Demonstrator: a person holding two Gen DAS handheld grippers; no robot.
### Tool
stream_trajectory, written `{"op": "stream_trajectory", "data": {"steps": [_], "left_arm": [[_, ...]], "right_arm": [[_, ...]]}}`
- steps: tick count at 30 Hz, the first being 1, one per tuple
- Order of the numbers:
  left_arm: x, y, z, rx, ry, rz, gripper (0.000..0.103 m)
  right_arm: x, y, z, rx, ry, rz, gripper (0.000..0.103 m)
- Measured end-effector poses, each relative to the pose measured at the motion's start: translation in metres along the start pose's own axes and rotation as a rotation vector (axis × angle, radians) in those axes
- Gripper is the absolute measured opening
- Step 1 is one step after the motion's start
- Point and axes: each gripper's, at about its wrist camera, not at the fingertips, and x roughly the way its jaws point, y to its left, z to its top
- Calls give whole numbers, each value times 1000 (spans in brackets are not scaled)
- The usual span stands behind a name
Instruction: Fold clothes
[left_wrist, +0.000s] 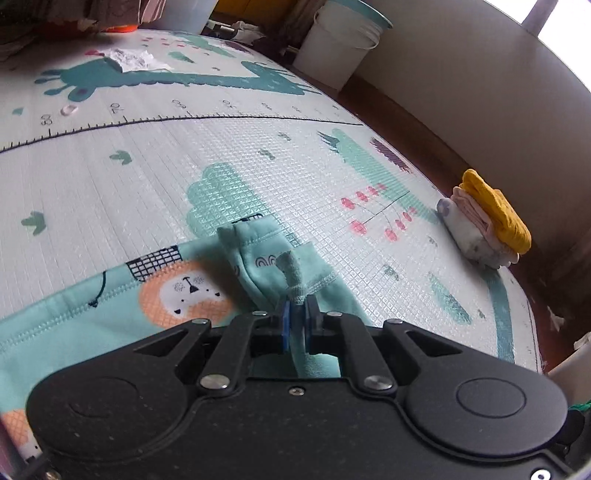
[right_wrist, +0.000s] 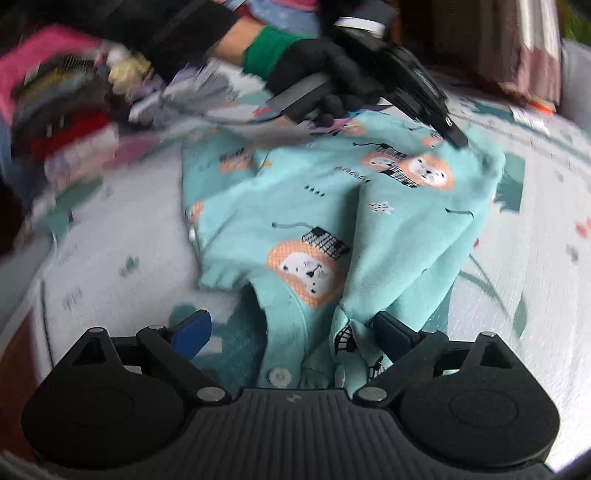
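Observation:
A mint-green baby garment with orange lion prints (right_wrist: 325, 229) lies on the play mat (right_wrist: 122, 243); it also shows in the left wrist view (left_wrist: 110, 302). My left gripper (left_wrist: 297, 317) is shut on a bunched fold of the garment near a cuff (left_wrist: 291, 273). In the right wrist view the left gripper (right_wrist: 456, 138) sits at the garment's far edge, held by a black-gloved hand (right_wrist: 321, 70). My right gripper (right_wrist: 291, 332) is open, its fingers (right_wrist: 194, 332) spread either side of the garment's near edge with a white button (right_wrist: 279, 376). That view is motion-blurred.
A stack of folded clothes topped by a yellow one (left_wrist: 487, 221) sits at the mat's right edge by the wall. A white bucket (left_wrist: 340, 40) stands beyond the mat. A heap of unfolded clothes (right_wrist: 62, 107) lies at the far left. Crumpled paper (left_wrist: 133, 59) lies far off.

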Motion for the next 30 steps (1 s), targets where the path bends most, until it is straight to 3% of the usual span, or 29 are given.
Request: {"op": "stream_trajectory", "data": {"steps": [5,7,8,10,11,13,15,16,18,21,24,26,30], "left_arm": [[-1,-3,0,31,13,29,6],[0,-7,2,60,16,99,18],[1,-7,5,64,10,146,29],[-9,-8,13,87,-28,193,30],[-15,-9,17,108,-42,195,30],[-25,-17,20,166,-38,112,30],[-26,-27,15,231,15,9,30],[-22,-33,10,273,43,1,30],[-9,-44,1,328,77,15,30],[11,-51,-4,323,60,53,30],[32,-57,-6,346,73,115,30],[45,-62,-8,414,97,166,30],[44,-69,2,437,108,176,30]], "right_arm": [[1,10,-1,-97,30,-35,94],[-1,10,-1,-99,25,-45,93],[-4,9,-1,-90,21,-48,93],[-15,5,-3,-60,18,-49,90],[-21,3,-3,-33,17,-37,81],[-35,0,-1,0,-12,-29,68],[-42,-4,8,1,-62,-51,61],[-41,-8,15,-3,-84,-65,57],[-29,-21,31,-4,-108,-87,54],[5,-43,47,27,-109,-112,47],[40,-61,40,102,-24,-108,47],[39,-49,27,29,-62,-146,48],[31,-32,30,-13,-37,-211,48]]}}
